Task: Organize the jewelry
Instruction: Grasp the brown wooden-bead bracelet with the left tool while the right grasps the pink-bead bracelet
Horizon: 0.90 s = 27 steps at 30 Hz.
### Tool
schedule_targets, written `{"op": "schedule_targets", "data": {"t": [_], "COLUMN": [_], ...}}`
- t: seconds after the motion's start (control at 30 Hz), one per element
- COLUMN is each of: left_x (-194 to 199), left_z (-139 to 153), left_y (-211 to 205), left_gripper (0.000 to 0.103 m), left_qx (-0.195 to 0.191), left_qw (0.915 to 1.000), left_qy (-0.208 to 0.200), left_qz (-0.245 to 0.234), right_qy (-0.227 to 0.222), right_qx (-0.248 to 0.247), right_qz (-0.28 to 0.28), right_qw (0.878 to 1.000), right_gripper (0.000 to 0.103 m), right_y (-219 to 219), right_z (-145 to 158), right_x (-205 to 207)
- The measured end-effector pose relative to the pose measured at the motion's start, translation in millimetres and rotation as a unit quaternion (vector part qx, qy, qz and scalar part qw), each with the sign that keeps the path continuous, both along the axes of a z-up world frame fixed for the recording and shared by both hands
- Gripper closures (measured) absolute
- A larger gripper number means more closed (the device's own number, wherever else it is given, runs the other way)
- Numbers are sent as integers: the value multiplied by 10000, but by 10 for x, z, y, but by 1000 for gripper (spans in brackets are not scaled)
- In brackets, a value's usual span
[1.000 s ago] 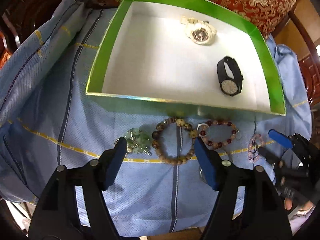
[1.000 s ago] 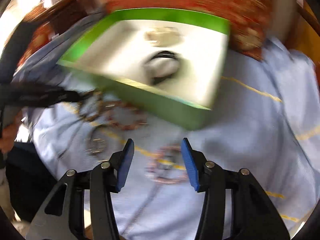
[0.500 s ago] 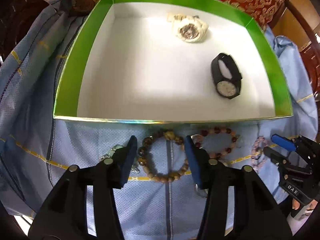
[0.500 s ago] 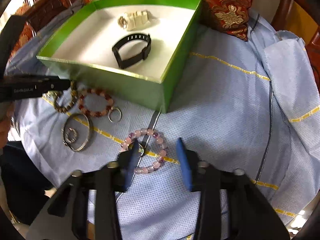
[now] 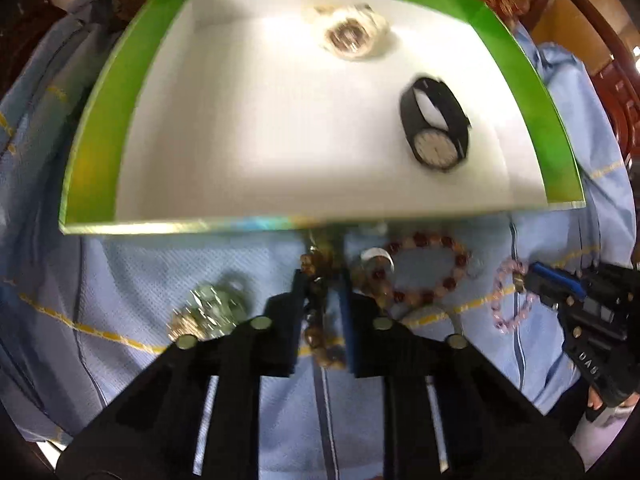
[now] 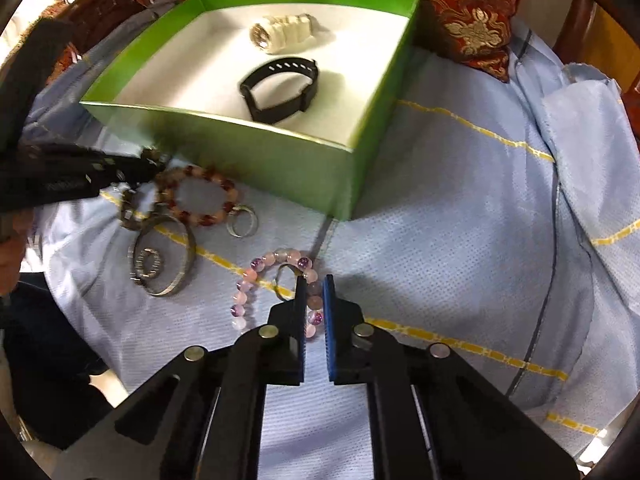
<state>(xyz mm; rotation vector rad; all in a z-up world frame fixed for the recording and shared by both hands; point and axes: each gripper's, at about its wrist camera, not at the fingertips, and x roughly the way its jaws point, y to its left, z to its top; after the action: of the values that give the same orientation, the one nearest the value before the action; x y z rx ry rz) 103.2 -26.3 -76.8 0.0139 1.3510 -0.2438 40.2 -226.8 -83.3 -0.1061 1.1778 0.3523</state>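
Both pairs of fingers have been narrowed from wide open within the last second. Left gripper (image 5: pixel 322 300), lower centre, is clamped on the brown bracelet (image 5: pixel 326 350); right gripper (image 6: pixel 315 308) is clamped on the pink bracelet (image 6: pixel 276 288). Both bracelets remain on the cloth (image 6: pixel 460 248), outside the box (image 6: pixel 280 148); lifting into it likely follows.

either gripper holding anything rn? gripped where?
Both. Left gripper is shut on the brown bead bracelet, pinching its beaded loop. Right gripper is shut on the pink bead bracelet, pinching beads on its right side.
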Motion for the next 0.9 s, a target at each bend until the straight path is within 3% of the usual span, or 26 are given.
{"op": "schedule_targets", "data": {"t": [0.17,0.27,0.33,0.4,0.5,0.8,0.9], "left_x": [-62,-41,-94,-82,-89,-126,-158], "left_z": [6,26,19,-4,3,-21,-14], "left_y": [-5,42,83,123,106,-3,-68], "left_gripper": [86,75,63,59,58,60,75], "left_qx": [20,26,78,138,227,399,589], "left_qw": [10000,10000,10000,9999,9997,9990,9978], "left_qy": [29,42,27,25,4,-113,-225], "left_qz": [-51,32,14,-31,-90,-172,-203], "right_qy": [-84,-19,-4,-4,39,-9,-75], "right_qx": [84,75,60,58,-34,-279,-359], "right_qz": [-99,-298,-429,-438,-359,-282,-251], "right_qw": [9999,9995,9991,9990,9993,9992,9990], "right_gripper": [95,95,94,93,84,84,84], "right_y": [-40,-125,-189,-241,-188,-52,7], "right_z": [77,46,24,37,2,-85,-91], "right_x": [-5,34,50,49,50,104,111]}}
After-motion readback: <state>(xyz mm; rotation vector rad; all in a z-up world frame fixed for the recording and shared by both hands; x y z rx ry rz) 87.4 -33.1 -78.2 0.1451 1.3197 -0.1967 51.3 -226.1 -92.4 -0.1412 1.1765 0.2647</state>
